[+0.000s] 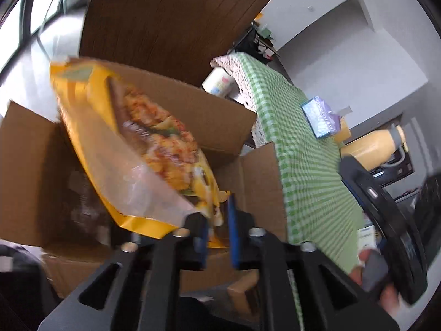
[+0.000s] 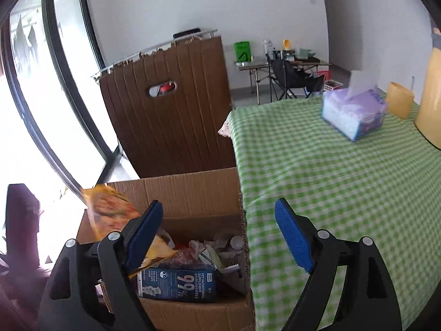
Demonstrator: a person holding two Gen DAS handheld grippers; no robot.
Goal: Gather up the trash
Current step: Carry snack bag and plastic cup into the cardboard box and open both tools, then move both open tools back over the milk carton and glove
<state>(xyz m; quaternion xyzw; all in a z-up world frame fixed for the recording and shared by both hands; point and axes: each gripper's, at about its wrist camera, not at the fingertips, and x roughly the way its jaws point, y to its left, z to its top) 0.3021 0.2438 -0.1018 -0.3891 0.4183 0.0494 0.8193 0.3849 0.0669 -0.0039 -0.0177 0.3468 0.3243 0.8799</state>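
The yellow snack bag (image 1: pixel 132 149) hung over the open cardboard box (image 1: pixel 33 165), its lower edge pinched in my left gripper (image 1: pixel 217 229). My right gripper (image 2: pixel 217 234) stood wide and held nothing, beside the green-checked table (image 2: pixel 344 179).

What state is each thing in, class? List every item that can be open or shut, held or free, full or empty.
left gripper: shut on the yellow snack bag.
yellow snack bag: held over the cardboard box, tilted.
right gripper: open, holding nothing.
cardboard box: flaps open, partly filled with trash.
blue carton: lying in the box.
tissue pack: opened, a tissue sticking up.
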